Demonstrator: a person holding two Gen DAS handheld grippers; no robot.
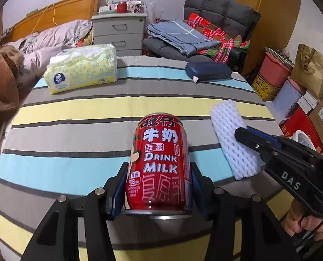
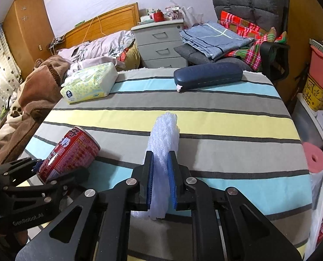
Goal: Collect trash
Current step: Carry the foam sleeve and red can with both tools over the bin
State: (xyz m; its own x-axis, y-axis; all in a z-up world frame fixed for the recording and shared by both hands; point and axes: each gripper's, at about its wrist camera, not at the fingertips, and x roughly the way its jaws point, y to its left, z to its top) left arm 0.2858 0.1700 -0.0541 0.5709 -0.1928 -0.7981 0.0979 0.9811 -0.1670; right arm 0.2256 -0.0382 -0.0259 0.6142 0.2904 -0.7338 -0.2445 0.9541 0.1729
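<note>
A red milk drink can (image 1: 160,165) is clamped between the blue pads of my left gripper (image 1: 159,174), lifted over the striped tablecloth (image 1: 74,134). In the right wrist view the same can (image 2: 71,152) hangs at lower left in the left gripper (image 2: 41,169). My right gripper (image 2: 160,161) is shut on a white foam net sleeve (image 2: 164,139), squeezed flat between its pads. From the left wrist view that foam sleeve (image 1: 231,139) is at the right, pinched by the right gripper (image 1: 248,139), with a hand (image 1: 303,224) on its handle.
A yellow tissue pack (image 1: 83,68) and a dark blue glasses case (image 1: 208,70) lie at the table's far side. Beyond are a bed (image 2: 91,47), grey drawers (image 2: 159,41) and a chair piled with folded cloth (image 2: 218,37). Boxes and a pink bucket (image 1: 274,69) stand right of the table.
</note>
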